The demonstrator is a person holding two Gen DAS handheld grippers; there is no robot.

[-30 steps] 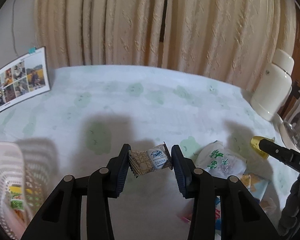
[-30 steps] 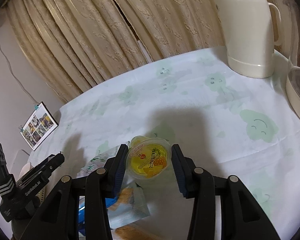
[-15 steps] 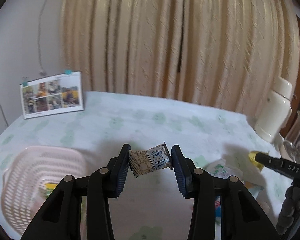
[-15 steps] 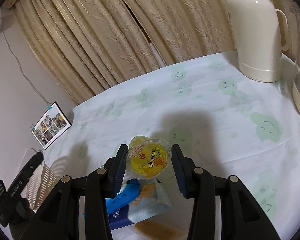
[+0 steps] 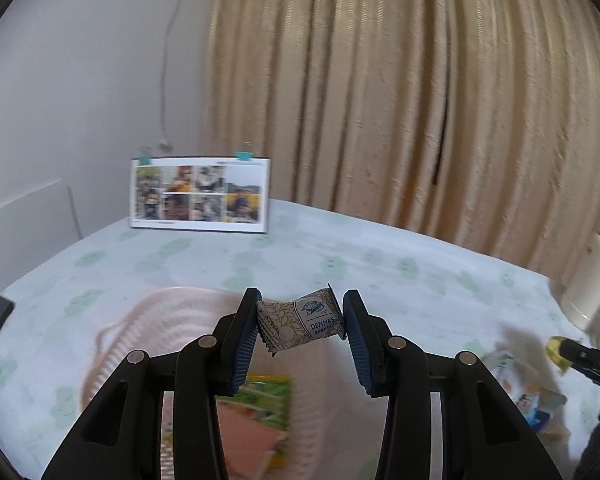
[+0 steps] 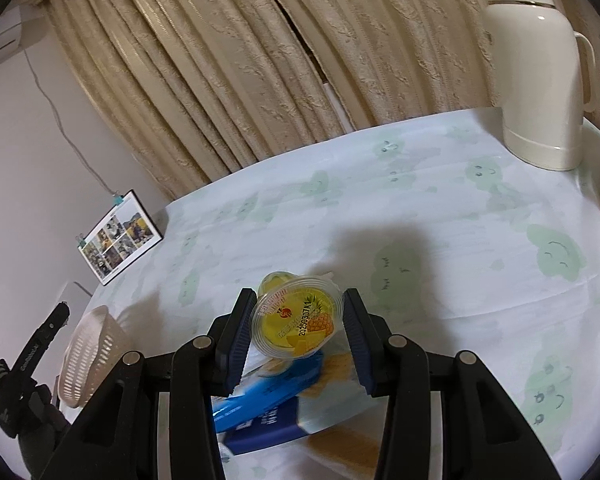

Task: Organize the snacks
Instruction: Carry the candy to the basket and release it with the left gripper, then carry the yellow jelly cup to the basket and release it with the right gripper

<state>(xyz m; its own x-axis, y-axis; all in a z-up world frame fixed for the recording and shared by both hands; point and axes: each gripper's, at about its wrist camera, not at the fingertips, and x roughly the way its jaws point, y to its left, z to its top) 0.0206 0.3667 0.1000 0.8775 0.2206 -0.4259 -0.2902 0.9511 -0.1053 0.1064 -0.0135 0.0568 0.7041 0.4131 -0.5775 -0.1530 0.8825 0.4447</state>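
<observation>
Left gripper [image 5: 300,322]: its two black fingers with ribbed blue pads are closed on one small beige foil-wrapped biscuit [image 5: 300,323], held crosswise above the basket.
Wrapped biscuit: tan leaf pattern on one half, a white label reading "DENMAS" with a blue leaf mark on the other, crimped ends pressed against the pads.
Right gripper [image 6: 298,326]: its fingers clamp one clear round plastic jelly cup with yellow fruit inside [image 6: 296,326], lifted above the table.
Jelly cup: tilted towards the camera, its film lid showing a pineapple picture and a printed date code; a second yellow cup [image 6: 274,280] shows just behind it.
Pale pink slotted plastic basket [image 5: 156,320]: one, on the table below the left gripper; it holds a flat packet in green, yellow and red [image 5: 256,412], blurred, so its print cannot be read.
Blue and white snack packet [image 6: 268,408]: one, lying on the table under the right gripper, with orange pieces pictured on it.
Other packets [image 5: 536,400]: a few at the right edge of the left view, too blurred to count.
Table with a white cloth printed with green clouds [image 6: 440,208]: carries everything.
Cream thermos jug [image 6: 540,88]: one, at the far right.
Photo collage card [image 5: 199,194]: one, standing at the far edge.
</observation>
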